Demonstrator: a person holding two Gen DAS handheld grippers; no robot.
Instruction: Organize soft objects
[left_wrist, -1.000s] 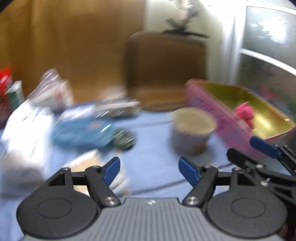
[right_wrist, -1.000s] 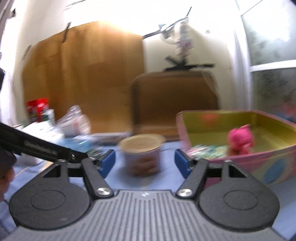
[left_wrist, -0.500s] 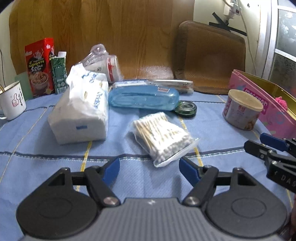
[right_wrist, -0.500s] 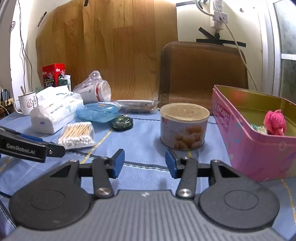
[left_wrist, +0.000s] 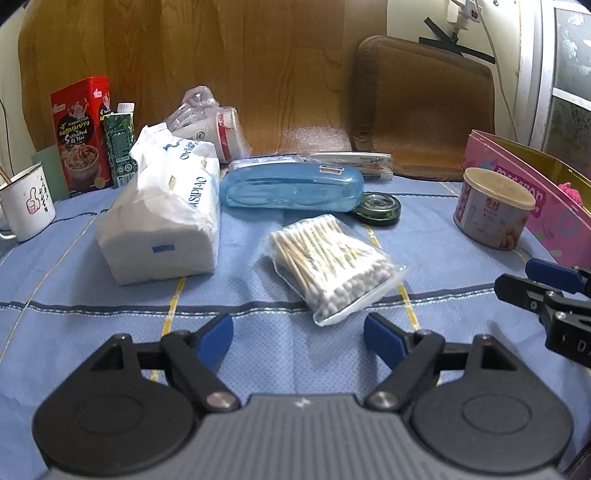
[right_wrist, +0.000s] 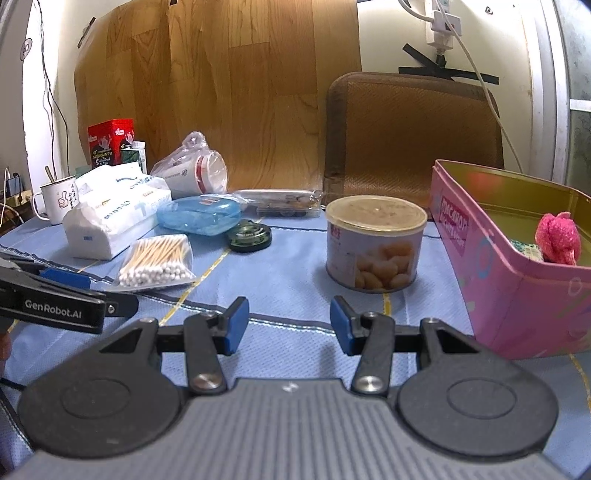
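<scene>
A clear bag of cotton swabs (left_wrist: 328, 262) (right_wrist: 157, 260) lies on the blue cloth just beyond my left gripper (left_wrist: 298, 338), whose jaws are opening with nothing between them. A white tissue pack (left_wrist: 166, 218) (right_wrist: 107, 218) sits to its left. My right gripper (right_wrist: 289, 325) hovers open and empty in front of a round can (right_wrist: 375, 242) (left_wrist: 493, 208). A pink tin box (right_wrist: 509, 266) (left_wrist: 539, 195) stands at the right, with a pink fuzzy toy (right_wrist: 557, 238) inside it.
A blue plastic case (left_wrist: 291, 186), a dark green round tin (left_wrist: 378, 208), a bagged stack of paper cups (left_wrist: 210, 125), a red snack box (left_wrist: 79, 133), a green carton (left_wrist: 120, 146) and a white mug (left_wrist: 26, 206) crowd the back. A brown chair back (right_wrist: 410, 129) rises behind the table.
Both views went from blurred and swinging to still, having swung left and tilted down toward the swabs and tissues. The right jaws narrowed; the left jaws widened.
</scene>
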